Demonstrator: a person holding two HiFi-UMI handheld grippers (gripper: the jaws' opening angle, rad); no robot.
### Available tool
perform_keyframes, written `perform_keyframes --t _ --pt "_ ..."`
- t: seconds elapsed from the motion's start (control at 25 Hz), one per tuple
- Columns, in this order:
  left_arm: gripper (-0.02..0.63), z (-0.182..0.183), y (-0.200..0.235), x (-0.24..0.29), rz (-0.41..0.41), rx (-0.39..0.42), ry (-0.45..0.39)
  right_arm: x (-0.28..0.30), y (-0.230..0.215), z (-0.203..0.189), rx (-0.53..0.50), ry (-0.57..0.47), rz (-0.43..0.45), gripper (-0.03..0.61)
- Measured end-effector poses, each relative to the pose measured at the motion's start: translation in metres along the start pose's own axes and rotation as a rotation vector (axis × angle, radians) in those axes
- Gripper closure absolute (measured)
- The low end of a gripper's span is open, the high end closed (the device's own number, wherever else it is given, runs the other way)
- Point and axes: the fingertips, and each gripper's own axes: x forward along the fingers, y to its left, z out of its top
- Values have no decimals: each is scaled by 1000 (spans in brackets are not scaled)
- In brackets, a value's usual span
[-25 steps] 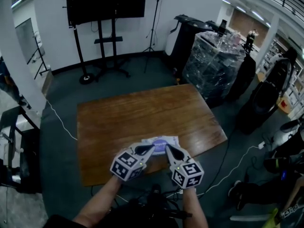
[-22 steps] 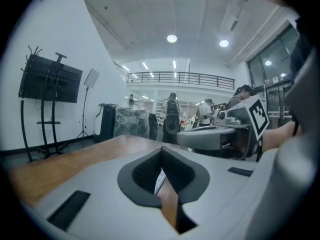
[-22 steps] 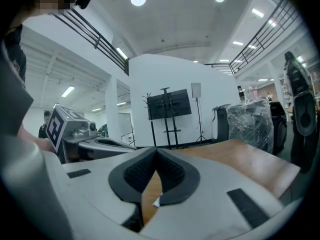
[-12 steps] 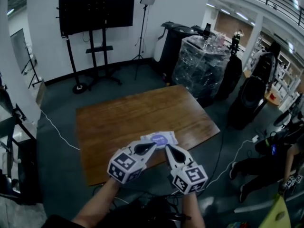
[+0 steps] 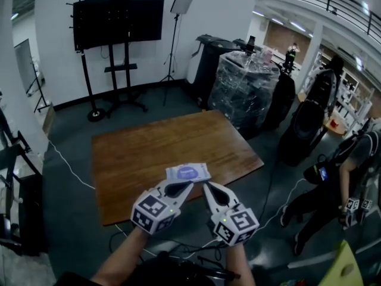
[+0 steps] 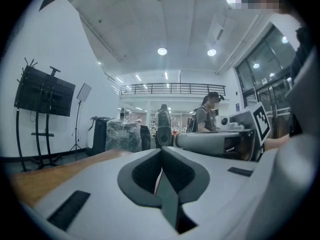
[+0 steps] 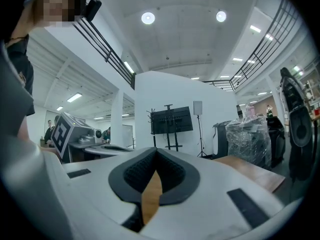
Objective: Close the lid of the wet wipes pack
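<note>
Left gripper and right gripper clenched, pack on the table
We hold both grippers side by side, each with jaws pressed together on nothing (tips angled toward each other); the pack lies flat near the table's front edge, just past their tips in the head view

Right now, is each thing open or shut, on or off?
wipes pack: lying flat on the table, nothing touching it, lid looks down.
left gripper: shut, empty.
right gripper: shut, empty.
screen: dark, looks off.
</note>
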Motion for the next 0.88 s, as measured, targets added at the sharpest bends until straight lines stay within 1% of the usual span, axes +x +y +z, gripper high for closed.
perform_keyframes --t 0.16,0.4,0.6,0.88 --pt "617 5 -27 -5 9 5 -2 -24 7 5 -3 -17 24 566" --pt "617 1 -62 -14 30 22 4 -58 15 3 12 -37 51 567" --pt "617 0 -76 -19 37 22 1 -72 23 4 24 -45 73 568" --pt "617 0 -93 -20 40 17 0 -88 25 4 19 -42 79 568"
